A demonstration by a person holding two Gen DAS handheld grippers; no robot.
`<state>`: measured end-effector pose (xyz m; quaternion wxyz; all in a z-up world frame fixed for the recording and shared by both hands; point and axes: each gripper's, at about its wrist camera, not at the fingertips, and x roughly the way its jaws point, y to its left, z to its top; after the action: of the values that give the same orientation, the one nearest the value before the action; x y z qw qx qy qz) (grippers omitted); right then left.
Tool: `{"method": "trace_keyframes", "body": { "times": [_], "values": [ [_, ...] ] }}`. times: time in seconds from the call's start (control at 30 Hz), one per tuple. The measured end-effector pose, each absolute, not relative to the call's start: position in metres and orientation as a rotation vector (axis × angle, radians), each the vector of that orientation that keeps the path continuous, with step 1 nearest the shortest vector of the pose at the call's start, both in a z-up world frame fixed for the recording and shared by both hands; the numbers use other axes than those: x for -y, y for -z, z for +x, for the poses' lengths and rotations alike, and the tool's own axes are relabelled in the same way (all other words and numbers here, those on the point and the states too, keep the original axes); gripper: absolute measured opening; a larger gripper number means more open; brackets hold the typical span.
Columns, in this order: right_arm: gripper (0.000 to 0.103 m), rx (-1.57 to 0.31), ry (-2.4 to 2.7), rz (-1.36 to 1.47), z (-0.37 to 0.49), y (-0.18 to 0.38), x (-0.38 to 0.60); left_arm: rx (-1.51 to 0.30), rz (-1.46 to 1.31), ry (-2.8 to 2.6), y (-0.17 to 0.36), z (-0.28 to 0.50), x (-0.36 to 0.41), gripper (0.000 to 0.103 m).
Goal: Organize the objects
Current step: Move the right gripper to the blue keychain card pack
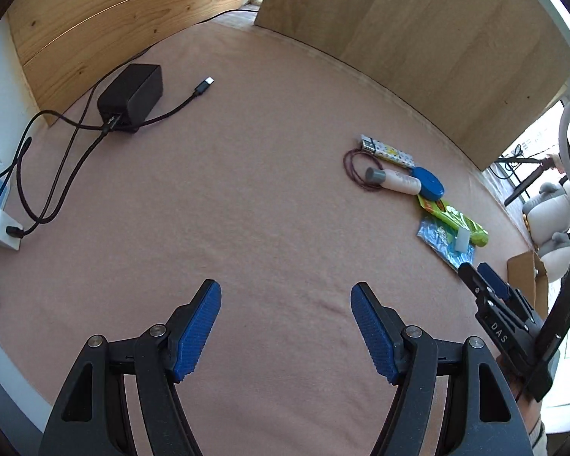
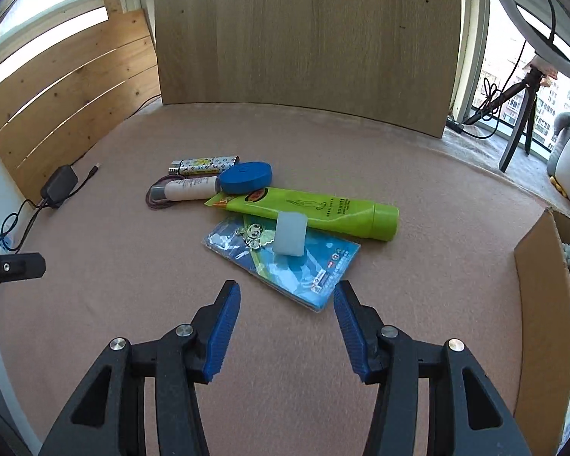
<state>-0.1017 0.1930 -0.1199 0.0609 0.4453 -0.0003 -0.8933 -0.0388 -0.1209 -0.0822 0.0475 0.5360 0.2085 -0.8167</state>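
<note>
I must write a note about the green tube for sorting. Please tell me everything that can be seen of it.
The green tube is a lime-green squeeze tube that looks like soft plastic, with a wide matching cap at its right end and a flat crimped end with an orange patch at its left. Dark print and a red-and-yellow oval logo run along it. It lies flat on the pink cloth. A small translucent white block leans on its near side. Its crimped end lies close by the blue round case; whether they touch is unclear.

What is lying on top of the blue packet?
On the blue packet lie a translucent white block and a small metal charm; the green tube's edge overlaps its far side. The print beneath them is hidden.
</note>
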Motion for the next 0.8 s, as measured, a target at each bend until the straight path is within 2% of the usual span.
{"method": "trace_keyframes", "body": {
  "times": [0.6,0.7,0.8],
  "values": [
    [0.047,-0.060,2.635,1.367,-0.141,0.139,-0.198,-0.672,1.664,2.455,0.096,-0.039,0.111,0.074],
    [0.061,-0.068,2.533,1.322,-0.142,0.140,-0.202,-0.670,1.664,2.457,0.096,-0.040,0.111,0.074],
    [0.062,-0.175,2.475,1.287,-0.141,0.140,-0.200,-0.669,1.663,2.459,0.095,-0.037,0.112,0.074]
  ]
}}
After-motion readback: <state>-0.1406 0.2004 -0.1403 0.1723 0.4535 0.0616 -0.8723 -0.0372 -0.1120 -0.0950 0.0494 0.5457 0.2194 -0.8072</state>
